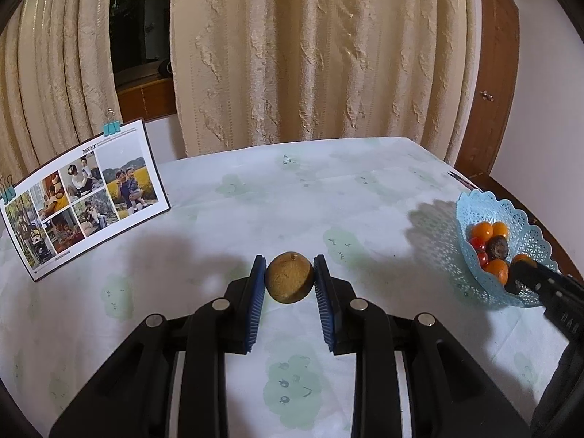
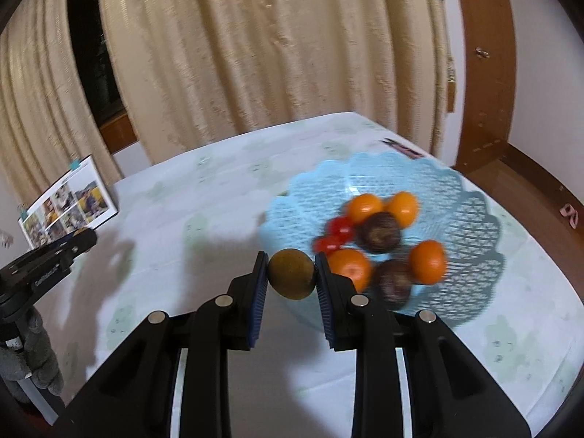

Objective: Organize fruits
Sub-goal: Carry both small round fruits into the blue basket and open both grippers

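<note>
A: How far along does the sorting look?

B: Well on, I'd judge. The blue lattice basket already holds four orange fruits, two dark round fruits and a few small red ones. Two fruits are outside it, each held in a gripper.

A: Which ones?

B: The left gripper has its jaws closed on a brown speckled round fruit, held over the tablecloth, with the basket far off at its 3 o'clock. The right gripper clamps a greenish-brown fruit just at the basket's near rim, at about the basket's 8 o'clock.

A: So what's left?

B: Probably dropping those two in. No loose fruit shows on the cloth in either view.

A: Anything else on the table?

B: A clipped photo sheet stands at 10 o'clock in the left view. The right view is blurred, so I can't say whether its fruit touches the rim.
</note>
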Available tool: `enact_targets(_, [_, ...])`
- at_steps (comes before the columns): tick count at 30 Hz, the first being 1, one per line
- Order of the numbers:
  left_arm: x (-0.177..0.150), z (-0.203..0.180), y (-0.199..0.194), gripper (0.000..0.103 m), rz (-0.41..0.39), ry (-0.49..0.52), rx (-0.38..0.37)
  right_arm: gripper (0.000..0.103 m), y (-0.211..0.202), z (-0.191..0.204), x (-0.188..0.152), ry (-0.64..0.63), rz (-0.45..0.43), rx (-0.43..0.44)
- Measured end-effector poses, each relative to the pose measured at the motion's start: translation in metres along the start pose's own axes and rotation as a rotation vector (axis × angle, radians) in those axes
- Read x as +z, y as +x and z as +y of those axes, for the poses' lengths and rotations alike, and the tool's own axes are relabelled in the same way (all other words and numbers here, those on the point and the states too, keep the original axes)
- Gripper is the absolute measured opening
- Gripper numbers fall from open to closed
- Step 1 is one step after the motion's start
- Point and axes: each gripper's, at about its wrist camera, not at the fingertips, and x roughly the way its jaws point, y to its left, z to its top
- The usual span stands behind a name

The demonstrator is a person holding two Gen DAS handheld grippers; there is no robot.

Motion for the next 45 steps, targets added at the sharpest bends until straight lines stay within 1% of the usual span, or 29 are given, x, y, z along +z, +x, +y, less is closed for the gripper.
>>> enact_targets(4, [-0.002, -0.007, 0.0, 0.027, 0.002, 0.016, -0.003, 0.027, -0.005, -0.027, -0.002, 0.043, -0.005, -0.034])
enact_targets(8, [-0.003, -0.015, 0.001, 0.027, 0.007, 0.034, -0.007, 0.027, -0.005, -0.043, -0.005, 0.071, -0.008, -0.054])
enact_targets(9, [-0.004, -0.018, 0.001, 0.027, 0.01, 0.037, -0.009, 0.029, -0.005, -0.046, -0.005, 0.078, -0.013, -0.054])
enact_targets(10, [-0.003, -0.021, 0.001, 0.027, 0.013, 0.041, -0.013, 0.04, -0.007, -0.05, -0.006, 0.088, -0.021, -0.056])
enact_targets(11, [-0.003, -0.024, 0.001, 0.027, 0.015, 0.045, -0.016, 0.047, -0.009, -0.055, -0.006, 0.106, -0.037, -0.061])
enact_targets(12, [-0.003, -0.028, 0.001, 0.027, 0.015, 0.051, -0.018, 0.059, -0.011, -0.059, -0.007, 0.12, -0.053, -0.067])
enact_targets(16, [0.0, -0.043, -0.002, 0.027, 0.009, 0.076, -0.032, 0.059, -0.023, -0.077, -0.011, 0.157, -0.113, -0.104])
enact_targets(20, [0.003, -0.064, -0.001, 0.027, 0.011, 0.097, -0.06, 0.059, -0.036, -0.098, -0.02, 0.19, -0.176, -0.191])
enact_targets(23, [0.005, -0.085, 0.0, 0.027, 0.014, 0.126, -0.086, 0.059, -0.04, -0.112, -0.024, 0.219, -0.192, -0.212])
enact_targets(24, [0.005, -0.092, 0.001, 0.027, 0.018, 0.134, -0.099, 0.06, -0.041, -0.116, -0.026, 0.23, -0.198, -0.219])
enact_targets(27, [0.007, -0.115, 0.003, 0.027, 0.023, 0.162, -0.132, 0.068, -0.043, -0.128, -0.031, 0.268, -0.22, -0.241])
enact_targets(32, [0.01, -0.149, 0.006, 0.027, 0.021, 0.203, -0.178, 0.068, -0.041, -0.14, -0.035, 0.327, -0.224, -0.225])
enact_targets(35, [0.011, -0.169, 0.011, 0.027, 0.019, 0.231, -0.198, 0.068, -0.041, -0.142, -0.036, 0.338, -0.227, -0.211])
enact_targets(40, [0.012, -0.198, 0.022, 0.027, 0.02, 0.274, -0.22, 0.07, -0.041, -0.144, -0.037, 0.353, -0.23, -0.192])
enact_targets(45, [0.012, -0.218, 0.031, 0.027, 0.021, 0.298, -0.233, 0.071, -0.039, -0.148, -0.038, 0.378, -0.227, -0.172])
